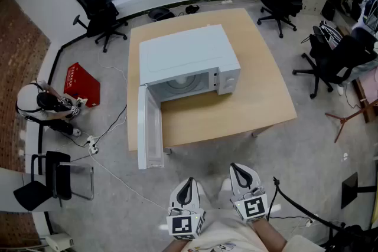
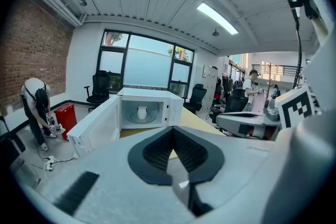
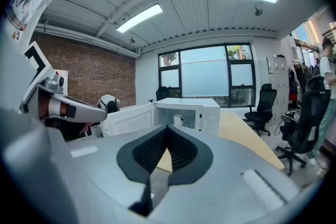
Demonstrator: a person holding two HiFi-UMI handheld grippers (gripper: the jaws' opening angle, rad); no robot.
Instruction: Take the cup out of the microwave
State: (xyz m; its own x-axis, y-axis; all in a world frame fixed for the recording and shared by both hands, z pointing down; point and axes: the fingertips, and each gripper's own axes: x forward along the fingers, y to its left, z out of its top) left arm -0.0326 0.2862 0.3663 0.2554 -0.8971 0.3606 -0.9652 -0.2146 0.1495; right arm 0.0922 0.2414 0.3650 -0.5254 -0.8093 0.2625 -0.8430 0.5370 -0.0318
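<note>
Left tongs [image 1: 186, 186] and right tongs [image 1: 241, 174]: both closed, jaws together, nothing between them, held side by side short of the desk [image 1: 260, 97]. Cup [image 2: 142, 112]: white, upright on the turntable [image 2: 130, 118] inside the microwave [image 1: 186, 53], well ahead of both tongs. Microwave door [image 1: 149, 127]: swung fully open, ahead of the left tongs, overhanging the desk's near edge.

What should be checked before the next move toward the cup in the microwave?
1. The door of the microwave is open: ok.
2. The cup stands upright inside: ok.
3. The left gripper is empty: ok, jaws together.
4. The right gripper is empty: ok, jaws together.
5. Both are close to the cup: not ok, they are short of the table.
</note>
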